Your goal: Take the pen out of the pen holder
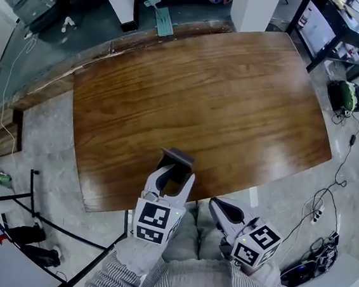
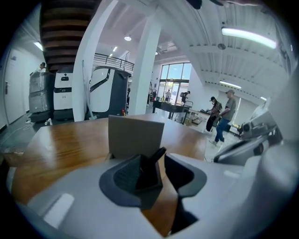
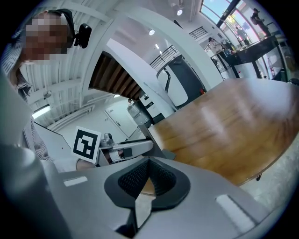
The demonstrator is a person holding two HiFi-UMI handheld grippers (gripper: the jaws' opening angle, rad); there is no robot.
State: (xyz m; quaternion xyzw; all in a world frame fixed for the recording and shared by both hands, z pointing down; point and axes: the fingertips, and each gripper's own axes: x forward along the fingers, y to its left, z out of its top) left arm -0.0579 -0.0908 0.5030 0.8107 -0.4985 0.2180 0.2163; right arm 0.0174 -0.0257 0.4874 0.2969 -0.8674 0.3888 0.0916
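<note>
I read left hand-held gripper (image 2: 161, 173) jaws apart — dark pen (image 2: 152, 163) tilted between them; pen holder (image 2: 135, 135) just beyond on the surface (image 1: 222, 99); right hand-held gripper (image 3: 149, 163) pressed together, empty.

Black pen (image 2: 156, 157) tilts before grey pen holder (image 2: 135, 134).

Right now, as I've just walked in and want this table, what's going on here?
A person holds two grippers at the near edge of the wooden table. The left gripper is open just before the grey pen holder, a dark pen loose between its jaws. The right gripper is shut and empty, off the table's edge.
</note>
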